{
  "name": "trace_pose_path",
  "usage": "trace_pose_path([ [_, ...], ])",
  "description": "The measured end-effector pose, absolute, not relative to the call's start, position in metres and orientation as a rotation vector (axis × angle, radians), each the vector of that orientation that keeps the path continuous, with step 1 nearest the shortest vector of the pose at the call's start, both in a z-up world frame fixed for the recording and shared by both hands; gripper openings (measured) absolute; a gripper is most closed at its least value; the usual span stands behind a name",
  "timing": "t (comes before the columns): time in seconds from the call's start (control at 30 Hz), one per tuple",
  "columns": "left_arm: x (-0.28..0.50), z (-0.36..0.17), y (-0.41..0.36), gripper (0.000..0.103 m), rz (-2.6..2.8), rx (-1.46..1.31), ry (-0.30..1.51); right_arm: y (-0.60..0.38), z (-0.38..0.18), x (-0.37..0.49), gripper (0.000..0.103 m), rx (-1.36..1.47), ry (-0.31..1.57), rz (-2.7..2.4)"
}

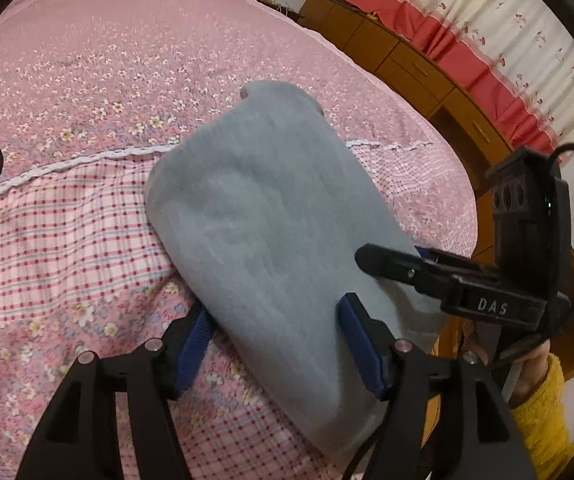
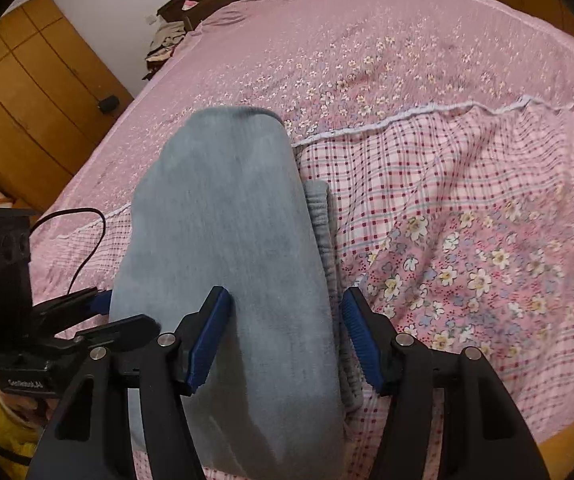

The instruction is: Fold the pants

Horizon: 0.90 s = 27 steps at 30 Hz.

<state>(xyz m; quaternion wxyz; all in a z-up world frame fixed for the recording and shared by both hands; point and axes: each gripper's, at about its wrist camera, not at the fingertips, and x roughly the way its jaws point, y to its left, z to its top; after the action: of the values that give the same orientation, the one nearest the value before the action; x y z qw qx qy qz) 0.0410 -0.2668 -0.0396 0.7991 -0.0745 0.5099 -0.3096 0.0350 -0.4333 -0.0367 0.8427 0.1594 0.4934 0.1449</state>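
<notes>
The grey-blue pants (image 1: 259, 216) lie folded into a long narrow bundle on the pink bed. My left gripper (image 1: 275, 344) is open, its blue pads on either side of the bundle's near end. In the right wrist view the pants (image 2: 227, 240) run away from me, with the ribbed waistband (image 2: 323, 232) peeking out along the right edge. My right gripper (image 2: 283, 336) is open and straddles the bundle's right half near its end. The right gripper also shows in the left wrist view (image 1: 427, 264), at the bundle's right edge.
The bed has a pink floral and checked cover (image 1: 87, 220) with a white lace seam. A wooden cabinet (image 1: 419, 64) and a red-trimmed curtain stand past the bed. In the right wrist view a wooden wardrobe (image 2: 27, 92) stands at left, and the left gripper (image 2: 47, 320) is at lower left.
</notes>
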Motion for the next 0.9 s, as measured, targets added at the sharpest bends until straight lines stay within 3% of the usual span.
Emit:
trace_pose_path([
  [0.17, 0.048, -0.046, -0.271, 0.069, -0.668, -0.191, 1.088, -0.449, -0.052, 0.028, 0.06, 0.444, 1.023, 0.329],
  [0.23, 0.047, -0.043, -0.272, 0.067, -0.665, -0.188, 1.075, -0.449, -0.044, 0.019, 0.057, 0.42, 1.003, 0.305],
  [0.3, 0.041, -0.039, -0.272, 0.063, -0.667, -0.173, 1.047, -0.444, -0.03, 0.009, 0.046, 0.356, 0.962, 0.285],
  [0.47, 0.041, -0.04, -0.272, 0.063, -0.658, -0.173, 1.04, -0.424, -0.017, -0.004, 0.048, 0.173, 0.939, 0.223],
  [0.67, 0.037, -0.041, -0.266, 0.057, -0.66, -0.184, 1.032, -0.445, -0.034, 0.014, 0.05, 0.347, 0.996, 0.308],
  [0.73, 0.036, -0.036, -0.261, 0.048, -0.675, -0.186, 1.019, -0.448, -0.032, 0.009, 0.045, 0.355, 0.969, 0.304],
  [0.8, 0.035, -0.03, -0.257, 0.039, -0.693, -0.186, 1.002, -0.453, -0.024, -0.001, 0.03, 0.371, 0.931, 0.296],
  [0.9, 0.034, -0.022, -0.251, 0.035, -0.71, -0.197, 0.986, -0.46, -0.013, -0.014, 0.022, 0.44, 0.877, 0.319],
])
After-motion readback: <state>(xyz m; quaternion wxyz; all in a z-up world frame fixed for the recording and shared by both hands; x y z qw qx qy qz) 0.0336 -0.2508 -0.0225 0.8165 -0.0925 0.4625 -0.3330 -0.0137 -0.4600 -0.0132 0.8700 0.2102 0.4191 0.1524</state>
